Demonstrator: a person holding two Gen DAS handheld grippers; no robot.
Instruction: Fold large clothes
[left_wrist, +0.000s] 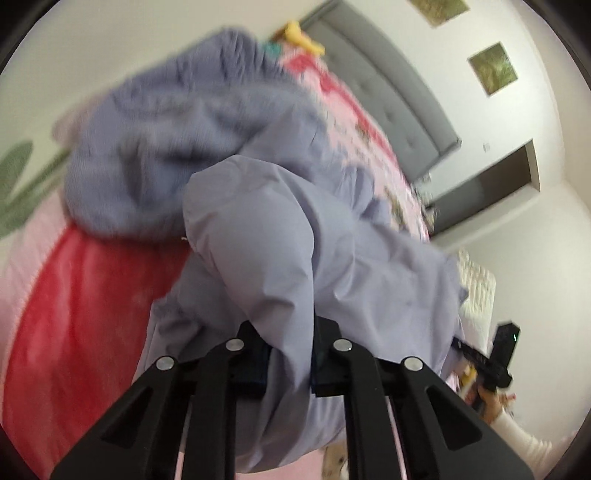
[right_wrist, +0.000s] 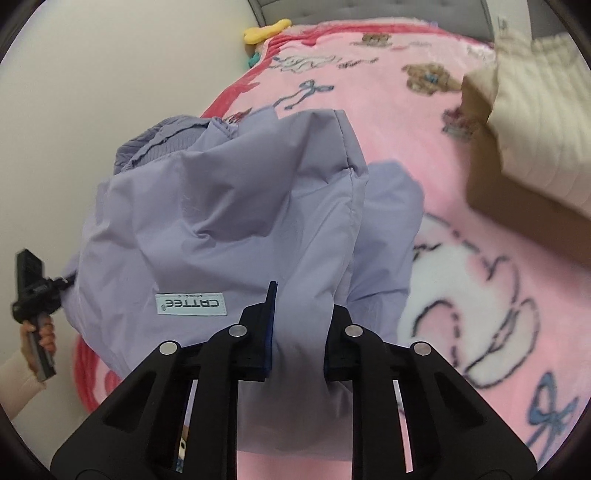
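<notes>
nearest to us in the left wrist view, the left gripper (left_wrist: 288, 363) has its jaws pinching a bunched fold of the jacket (left_wrist: 280, 258), the lilac cloth squeezed between the pads and spilling up and over them toward 12 o'clock. in the right wrist view the right gripper (right_wrist: 295, 354) does the same, its jaws pressed on another fold of the jacket (right_wrist: 221, 221), with cloth hanging through below the pads. just beside that grip, at about 10 o'clock, we see a pale label (right_wrist: 191, 304) sewn on the cloth, its print upside down. the jacket lies heaped on the blanket (right_wrist: 461, 240), pink with bears and bows and a red border, and its ribbed knit part (left_wrist: 155, 147) sits on the far side at 11 o'clock in the left view, blurred. at 4 o'clock in the left view we see the other gripper in a hand (left_wrist: 491, 402) with a white sleeve. farther off at 2 o'clock in the right view stands a box (right_wrist: 517, 192) with cream cloth (right_wrist: 543, 122) draped on it. farthest, a yellow toy (right_wrist: 264, 31) lies by the grey headboard (left_wrist: 388, 96), and two pictures (left_wrist: 493, 68) hang on the wall.
</notes>
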